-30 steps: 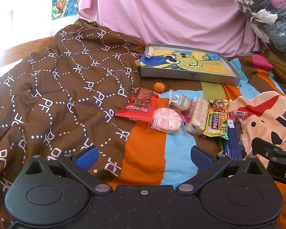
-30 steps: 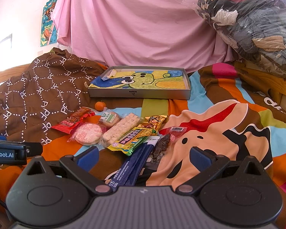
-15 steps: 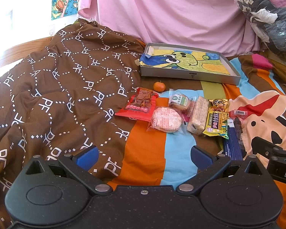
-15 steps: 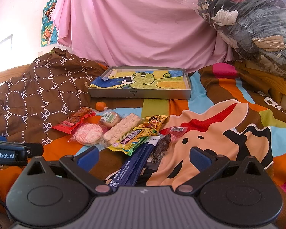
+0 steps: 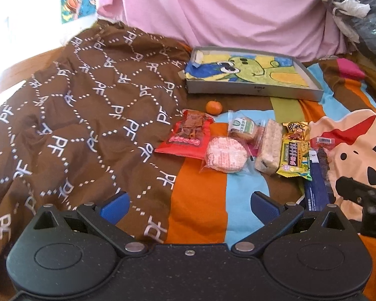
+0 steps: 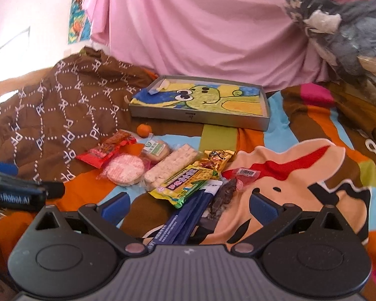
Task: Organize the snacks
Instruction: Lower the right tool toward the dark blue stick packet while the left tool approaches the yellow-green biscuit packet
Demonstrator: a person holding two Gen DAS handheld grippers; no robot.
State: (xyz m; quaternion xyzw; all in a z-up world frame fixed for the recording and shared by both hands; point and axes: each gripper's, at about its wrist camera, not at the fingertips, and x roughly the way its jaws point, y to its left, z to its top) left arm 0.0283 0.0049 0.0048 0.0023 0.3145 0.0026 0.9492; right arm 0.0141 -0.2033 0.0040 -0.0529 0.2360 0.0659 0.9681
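Two handheld grippers hover low over a bed spread with a striped cartoon-print cover (image 6: pixel 300 165) and a brown patterned blanket (image 5: pixel 70 115), facing a loose row of wrapped snacks. The left gripper (image 5: pixel 189 203) has its blue-padded fingers spread wide with nothing between them, poised above the orange and light-blue stripes just short of the snacks. The right gripper (image 6: pixel 189 204) is likewise spread and empty, its fingers flanking a dark blue packet (image 6: pixel 185 220) that lies on the cover beneath it.

From left to right in the left wrist view lie a red packet (image 5: pixel 188 135), a round pink-wrapped cracker (image 5: pixel 225 154), a clear-wrapped pastry with a green label (image 5: pixel 244 128), a pale rice bar (image 5: pixel 269 148) and a yellow packet (image 5: pixel 294 158), all touching or overlapping their neighbours. A dark strip-shaped snack (image 6: pixel 223 195) sits beside the blue packet. A small orange fruit (image 5: pixel 213 107) rests apart, between the row and a shallow grey tray (image 5: pixel 253 91) lined with a cartoon drawing. Behind the tray hangs a pink sheet (image 6: pixel 200 30); bundled clothes (image 6: pixel 343 22) are piled at the right.
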